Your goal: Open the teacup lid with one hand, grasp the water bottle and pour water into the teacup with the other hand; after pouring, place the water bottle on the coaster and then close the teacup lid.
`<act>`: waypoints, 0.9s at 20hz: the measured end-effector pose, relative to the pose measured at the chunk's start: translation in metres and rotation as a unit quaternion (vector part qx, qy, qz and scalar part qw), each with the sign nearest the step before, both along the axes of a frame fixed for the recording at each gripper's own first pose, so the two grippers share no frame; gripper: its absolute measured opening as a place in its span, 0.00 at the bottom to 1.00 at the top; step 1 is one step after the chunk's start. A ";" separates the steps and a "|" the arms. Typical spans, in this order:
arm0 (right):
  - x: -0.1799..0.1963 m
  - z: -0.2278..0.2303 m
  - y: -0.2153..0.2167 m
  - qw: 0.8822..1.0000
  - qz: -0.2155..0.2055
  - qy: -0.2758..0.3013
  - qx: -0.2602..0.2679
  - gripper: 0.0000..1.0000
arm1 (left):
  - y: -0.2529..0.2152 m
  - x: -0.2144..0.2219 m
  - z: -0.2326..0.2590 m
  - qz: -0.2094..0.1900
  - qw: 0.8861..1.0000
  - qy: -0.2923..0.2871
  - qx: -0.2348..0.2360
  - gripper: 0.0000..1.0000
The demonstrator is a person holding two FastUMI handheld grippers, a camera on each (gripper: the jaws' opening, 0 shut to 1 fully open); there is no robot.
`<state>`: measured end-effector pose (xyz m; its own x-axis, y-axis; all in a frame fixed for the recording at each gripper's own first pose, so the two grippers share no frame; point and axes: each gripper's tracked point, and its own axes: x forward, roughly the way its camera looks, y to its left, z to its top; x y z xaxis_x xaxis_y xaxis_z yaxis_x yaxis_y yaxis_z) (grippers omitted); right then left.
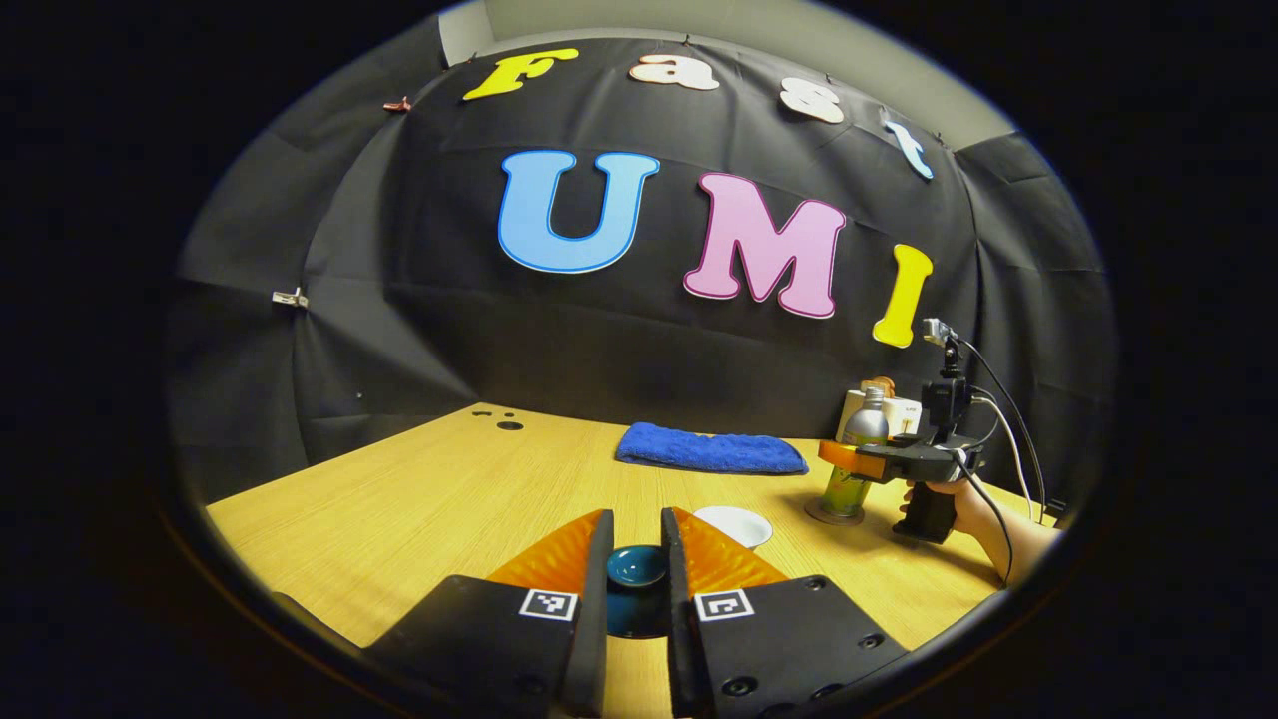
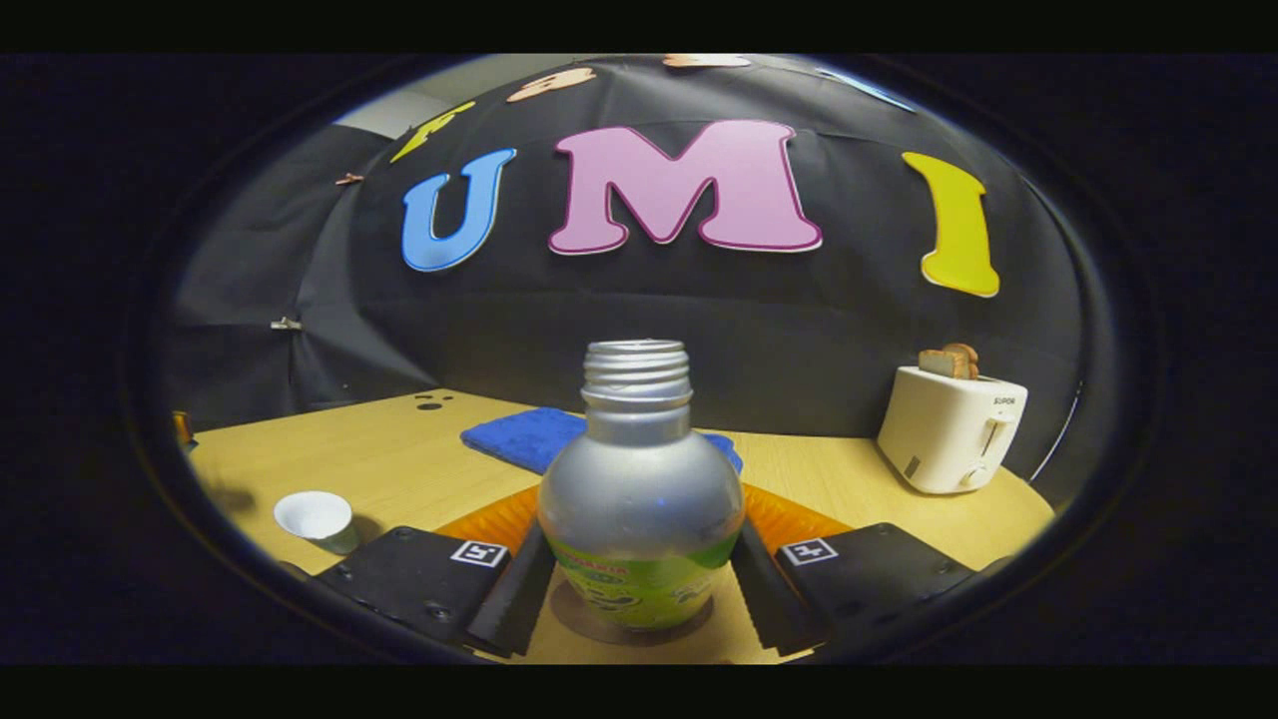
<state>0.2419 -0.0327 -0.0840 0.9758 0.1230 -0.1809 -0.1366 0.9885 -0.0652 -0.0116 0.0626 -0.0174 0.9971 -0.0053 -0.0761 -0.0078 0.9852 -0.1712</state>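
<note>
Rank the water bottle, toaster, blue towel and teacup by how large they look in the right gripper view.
1. water bottle, though it is nearest the camera, which inflates it
2. toaster
3. blue towel, partly hidden behind the bottle, so its place against the toaster is unsure
4. teacup

The water bottle (image 2: pixel 639 519), a silver metal bottle with a rounded shoulder, a threaded uncapped neck and a green label around its lower body, is standing upright on the coaster (image 2: pixel 631 621), a dark round disc lying flat on the wooden tabletop. In the left gripper view the same bottle (image 1: pixel 861 454) is standing on the coaster (image 1: pixel 834 515) at the right. The teacup (image 1: pixel 734 524), a small white cup, is sitting uncovered on the tabletop left of the bottle, its interior showing pale. The teacup lid (image 1: pixel 637 567), a dark teal round piece with a shallow dished top, is sitting apart from the cup.
</note>
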 end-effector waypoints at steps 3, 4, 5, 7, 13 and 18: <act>0.002 -0.001 0.000 1.000 -0.002 -0.005 -0.004 0.84 | -0.002 -0.003 -0.002 -0.002 1.000 0.001 0.002 0.29; 0.001 -0.002 0.000 1.000 -0.003 -0.005 -0.007 0.84 | -0.003 -0.003 -0.003 -0.002 1.000 0.002 0.004 0.28; 0.000 -0.003 -0.001 1.000 -0.003 -0.004 -0.010 0.85 | -0.004 -0.003 -0.003 -0.003 1.000 0.003 0.005 0.29; 0.000 -0.004 -0.001 1.000 -0.006 0.003 -0.011 0.85 | -0.005 -0.002 -0.003 -0.003 1.000 0.004 0.006 0.29; -0.012 0.008 0.000 1.000 -0.013 -0.005 -0.015 0.98 | -0.010 -0.003 0.001 -0.006 1.000 0.000 0.007 0.29; -0.029 0.019 -0.003 0.998 -0.024 -0.026 -0.043 0.98 | -0.016 -0.009 0.004 -0.009 1.000 -0.004 0.005 0.29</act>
<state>0.2125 -0.0355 -0.0648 0.9884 0.0622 -0.1383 -0.0837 0.9843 -0.1554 -0.0201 0.0465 -0.0131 0.9975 -0.0217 -0.0672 0.0106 0.9868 -0.1614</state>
